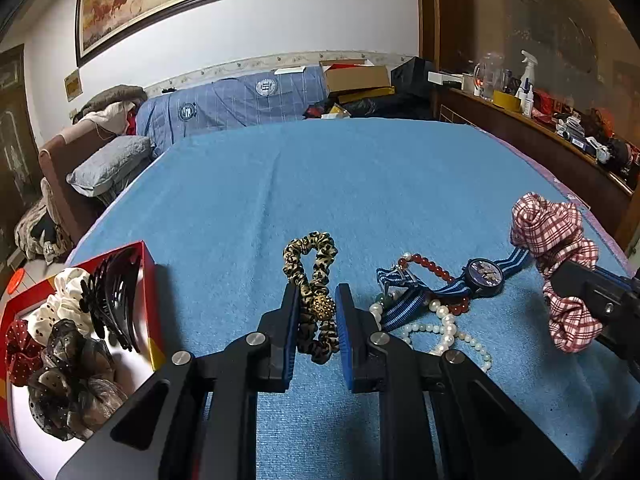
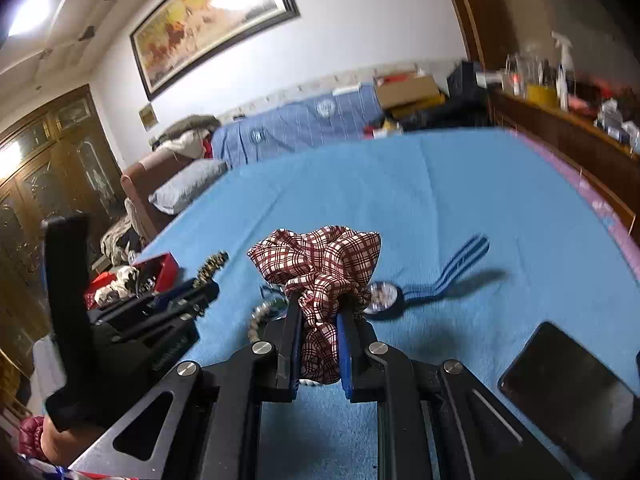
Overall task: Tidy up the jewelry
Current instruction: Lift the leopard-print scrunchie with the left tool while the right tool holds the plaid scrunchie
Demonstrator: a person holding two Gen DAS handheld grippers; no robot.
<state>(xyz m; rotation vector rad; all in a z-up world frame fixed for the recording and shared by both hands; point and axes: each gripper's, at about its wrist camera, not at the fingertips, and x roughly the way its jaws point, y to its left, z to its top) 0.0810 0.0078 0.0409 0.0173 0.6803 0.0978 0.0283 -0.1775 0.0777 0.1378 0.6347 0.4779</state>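
Left gripper [image 1: 317,312] clamped on leopard scrunchie [image 1: 314,280], lifted just off blue blanket [image 1: 360,184]; right gripper [image 2: 319,320] pinched tight on red plaid scrunchie [image 2: 320,264], fabric bunched above its jaws. Red box [image 1: 148,280] at left edge of bed holds more scrunchies and black hair claw [image 1: 114,296]; striped-strap watch [image 1: 484,276], pearl strand [image 1: 444,328], red bead bracelet [image 1: 430,266] lie tangled between the grippers; dark phone [image 2: 568,388] on blanket at right.

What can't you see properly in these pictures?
- Pearl necklace: left wrist view, partly under the watch strap and behind the left hand-held gripper.
- Red box: cut off by the left edge.
- Watch face: right wrist view, blurred, partly behind the plaid scrunchie.
- Phone: screen dark.
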